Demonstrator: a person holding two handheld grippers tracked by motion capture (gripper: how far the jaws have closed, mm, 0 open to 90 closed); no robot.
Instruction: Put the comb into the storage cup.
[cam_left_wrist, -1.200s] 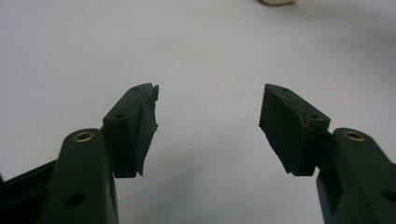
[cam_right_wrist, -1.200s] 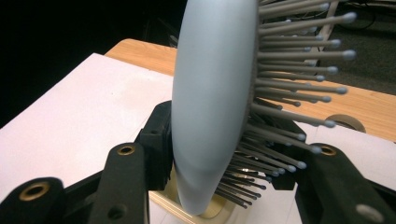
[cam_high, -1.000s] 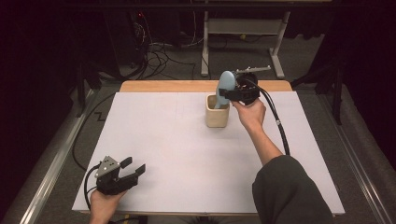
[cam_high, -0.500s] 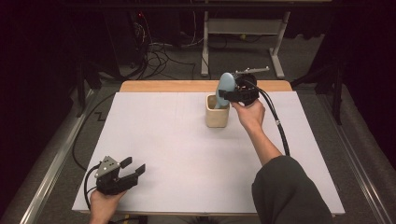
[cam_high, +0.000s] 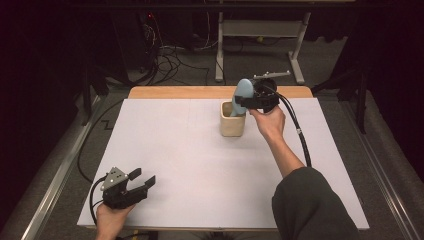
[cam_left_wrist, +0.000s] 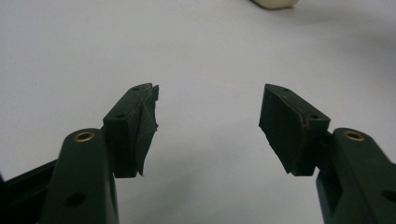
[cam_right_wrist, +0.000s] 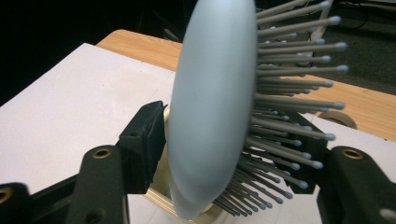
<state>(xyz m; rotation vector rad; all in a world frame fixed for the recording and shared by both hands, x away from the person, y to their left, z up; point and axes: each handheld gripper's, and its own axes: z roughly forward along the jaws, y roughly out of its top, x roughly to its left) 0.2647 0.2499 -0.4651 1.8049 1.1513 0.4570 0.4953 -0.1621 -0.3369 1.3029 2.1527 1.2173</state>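
Hairbrush (cam_right_wrist: 210, 107) stands in cup (cam_high: 232, 125) (bristles rightward).

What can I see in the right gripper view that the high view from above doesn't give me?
The right gripper view alone brings out the hairbrush's bristles with their rounded tips, and a gap between the left pad and the brush's back. The high view alone takes in the left gripper resting open near the table's front corner. Both share the pale blue hairbrush standing in the cream cup between the right gripper's jaws.
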